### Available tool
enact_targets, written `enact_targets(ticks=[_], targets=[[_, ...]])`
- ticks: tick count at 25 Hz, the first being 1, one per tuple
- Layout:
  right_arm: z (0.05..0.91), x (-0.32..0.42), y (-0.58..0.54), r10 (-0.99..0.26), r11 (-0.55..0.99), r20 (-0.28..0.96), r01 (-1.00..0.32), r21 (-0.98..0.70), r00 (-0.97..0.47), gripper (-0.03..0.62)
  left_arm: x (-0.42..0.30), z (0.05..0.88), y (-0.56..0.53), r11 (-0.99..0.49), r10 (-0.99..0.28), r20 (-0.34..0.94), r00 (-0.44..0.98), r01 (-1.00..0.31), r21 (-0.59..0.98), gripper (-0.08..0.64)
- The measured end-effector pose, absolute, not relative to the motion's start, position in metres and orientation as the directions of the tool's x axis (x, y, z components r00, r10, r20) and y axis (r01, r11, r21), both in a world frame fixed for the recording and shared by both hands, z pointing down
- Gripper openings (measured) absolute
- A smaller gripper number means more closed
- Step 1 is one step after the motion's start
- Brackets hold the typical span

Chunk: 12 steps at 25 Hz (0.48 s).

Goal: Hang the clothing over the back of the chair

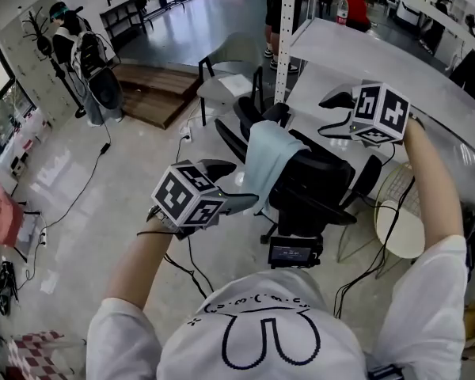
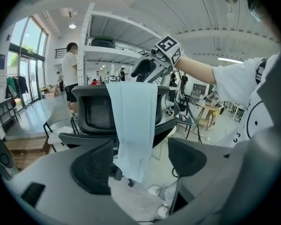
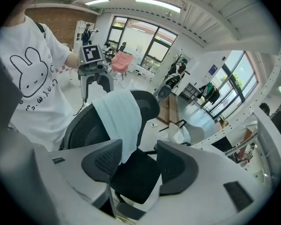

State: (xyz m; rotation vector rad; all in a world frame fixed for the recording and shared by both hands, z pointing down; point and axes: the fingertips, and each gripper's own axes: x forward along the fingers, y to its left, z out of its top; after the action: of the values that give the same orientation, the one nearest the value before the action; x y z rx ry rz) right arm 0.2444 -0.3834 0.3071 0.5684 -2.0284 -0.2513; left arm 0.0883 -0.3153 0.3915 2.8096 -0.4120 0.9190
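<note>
the pale blue clothing (image 1: 267, 161) hangs over the back of the black chair (image 1: 321, 176) at centre; left claw (image 1: 236, 184) and right claw (image 1: 331, 113) flank it, both wide, holding nothing. a white tabletop (image 1: 348, 50) and shelf post (image 1: 283, 46) crowd the upper right, perhaps a stool (image 1: 404, 229) lower right; open floor (image 1: 103, 212) spreads left.

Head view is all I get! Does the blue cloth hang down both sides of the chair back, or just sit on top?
Observer: Both sides. In the left gripper view the light blue clothing hangs down the rear of the office chair's backrest, past its lower edge.
Operator: And the front?
Observer: The right gripper view shows it draped partway down the front, above the seat.
Operator: Are the jaws pinching it?
Observer: No. The left gripper and the right gripper each show jaws apart, gripping nothing.
</note>
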Motion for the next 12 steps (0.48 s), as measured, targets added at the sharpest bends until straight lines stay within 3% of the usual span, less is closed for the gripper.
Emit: enact_targets(ticks=[1, 4, 8, 10, 12], targets=[[0.301, 0.243, -0.38, -0.512, 0.857, 0.757, -0.293, 0.423, -0.405, 0.242, 0.086, 0.388, -0.313, -0.949, -0.21, 0.59, 0.779, -0.307, 0.068, 0.388], [0.29, 0.245, -0.373, -0.591, 0.806, 0.726, -0.291, 0.516, -0.35, 0.121, 0.083, 0.381, -0.307, -0.949, -0.208, 0.573, 0.793, -0.304, 0.077, 0.379], [0.277, 0.237, -0.36, -0.65, 0.759, 0.67, -0.354, 0.547, -0.358, 0.083, 0.074, 0.376, -0.301, -0.952, -0.212, 0.561, 0.8, -0.298, 0.065, 0.34], [0.27, 0.233, -0.352, -0.682, 0.73, 0.64, -0.385, 0.565, -0.354, 0.014, 0.07, 0.374, -0.295, -0.956, -0.203, 0.556, 0.806, -0.287, 0.067, 0.324], [0.265, 0.23, -0.344, -0.703, 0.71, 0.617, -0.403, 0.578, -0.353, 0.014, 0.067, 0.371, -0.29, -0.957, -0.196, 0.547, 0.814, -0.279, 0.073, 0.311]])
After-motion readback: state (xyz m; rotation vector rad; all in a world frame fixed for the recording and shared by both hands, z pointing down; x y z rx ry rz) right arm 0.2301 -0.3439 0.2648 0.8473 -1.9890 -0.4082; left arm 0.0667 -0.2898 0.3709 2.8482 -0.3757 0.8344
